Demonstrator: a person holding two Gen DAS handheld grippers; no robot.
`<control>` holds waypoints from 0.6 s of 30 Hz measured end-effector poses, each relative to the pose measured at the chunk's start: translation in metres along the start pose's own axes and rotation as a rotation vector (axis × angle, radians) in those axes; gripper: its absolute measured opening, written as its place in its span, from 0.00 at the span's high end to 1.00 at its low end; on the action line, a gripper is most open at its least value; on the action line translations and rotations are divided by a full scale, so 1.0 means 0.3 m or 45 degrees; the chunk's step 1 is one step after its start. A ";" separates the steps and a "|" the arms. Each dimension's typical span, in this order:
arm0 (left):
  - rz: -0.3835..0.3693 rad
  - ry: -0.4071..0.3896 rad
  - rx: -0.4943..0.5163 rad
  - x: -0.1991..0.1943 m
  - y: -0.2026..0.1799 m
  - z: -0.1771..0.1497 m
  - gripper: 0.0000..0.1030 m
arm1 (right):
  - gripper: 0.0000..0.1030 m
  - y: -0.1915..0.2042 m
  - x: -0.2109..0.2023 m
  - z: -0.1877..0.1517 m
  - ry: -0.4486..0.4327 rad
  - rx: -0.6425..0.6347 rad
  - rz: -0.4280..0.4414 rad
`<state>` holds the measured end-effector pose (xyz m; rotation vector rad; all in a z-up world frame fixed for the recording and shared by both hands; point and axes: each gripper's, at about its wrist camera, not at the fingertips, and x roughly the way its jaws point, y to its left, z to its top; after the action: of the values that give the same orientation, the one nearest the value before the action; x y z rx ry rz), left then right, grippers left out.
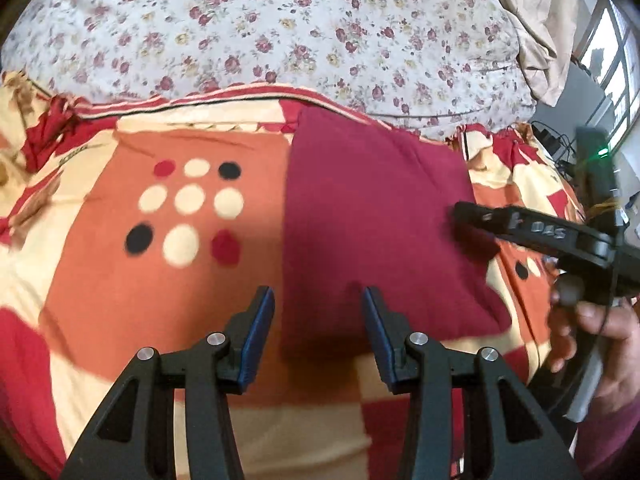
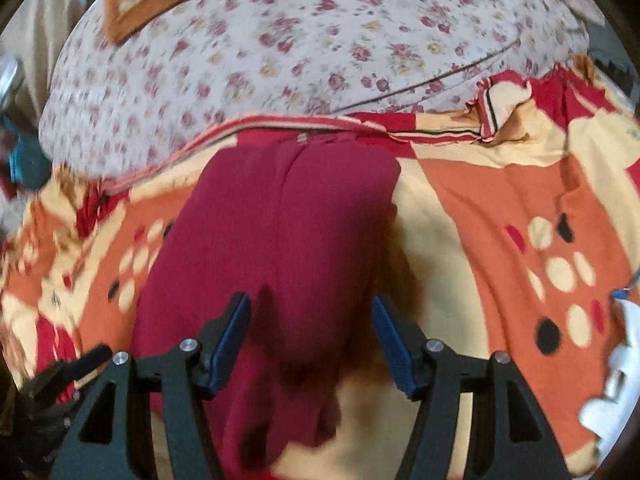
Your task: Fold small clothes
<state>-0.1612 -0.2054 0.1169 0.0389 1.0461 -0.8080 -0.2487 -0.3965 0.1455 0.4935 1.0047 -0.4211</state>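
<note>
Left gripper (image 1: pixel 318 304) spread, empty, hovering over near edge of folded maroon knit garment (image 1: pixel 376 216). Right gripper (image 2: pixel 310 316) spread, empty, above same garment lying on orange-red patterned blanket (image 1: pixel 120 280). Judged mid-fold; next move calls for pinching near hem, carrying toward floral pillow (image 1: pixel 260 28).

blur: floral quilt (image 2: pixel 280 52) beyond the jaws, smeared | cut off: maroon garment (image 2: pixel 260 260) near end runs under the jaws, out of the bottom edge | unclear: white object (image 2: pixel 612 380) right of the jaws, edge-cropped
</note>
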 end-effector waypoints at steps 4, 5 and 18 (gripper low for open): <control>-0.004 0.005 0.020 0.047 -0.018 0.060 0.77 | 0.73 -0.035 0.082 0.024 0.025 0.000 0.060; -0.016 0.015 0.017 0.068 -0.016 0.078 0.77 | 0.73 -0.023 0.074 0.015 -0.001 -0.064 0.035; -0.191 0.100 -0.082 0.283 0.053 0.206 0.52 | 0.17 -0.132 0.130 0.007 -0.057 0.035 0.190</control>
<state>-0.0840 -0.2672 0.0780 -0.0632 1.1588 -0.9137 -0.2505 -0.4341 0.1046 0.5775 0.9130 -0.3114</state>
